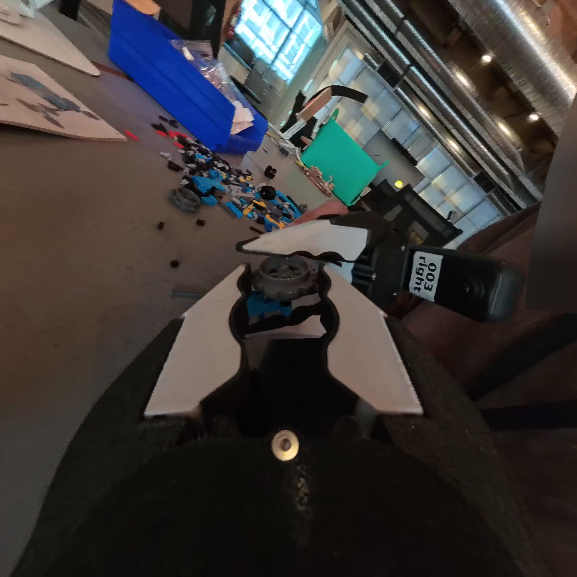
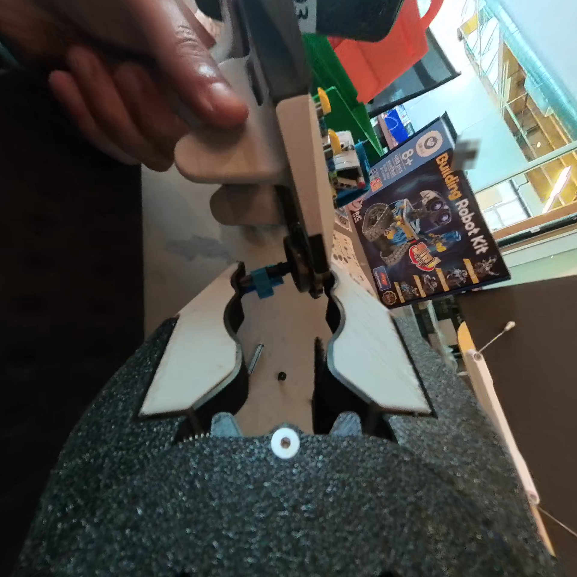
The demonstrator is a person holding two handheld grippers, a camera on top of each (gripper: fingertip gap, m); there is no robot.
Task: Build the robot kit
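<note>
My left gripper (image 1: 284,271) is shut on a grey toothed wheel (image 1: 282,278), its rim between the fingertips. A blue piece (image 1: 268,307) hangs on the wheel's underside. In the right wrist view the wheel (image 2: 304,268) sits on a black axle with the blue piece (image 2: 263,281) clipped on it. My right gripper (image 2: 284,276) is closed across this assembly lengthwise: one fingertip touches the axle end, the other the wheel. Its upper finger (image 1: 306,240) lies over the wheel's face. A finger of the left gripper (image 2: 303,175) comes in from above, held by a hand (image 2: 140,78).
On the grey table (image 1: 78,218) lie a pile of loose blue, black and yellow pieces (image 1: 224,193), a blue bin (image 1: 175,78), printed sheets (image 1: 46,103) and a green sheet (image 1: 340,162). A kit box (image 2: 437,224) and a red container (image 2: 381,59) stand beyond. Less than 4 cm separates the two grippers' tips.
</note>
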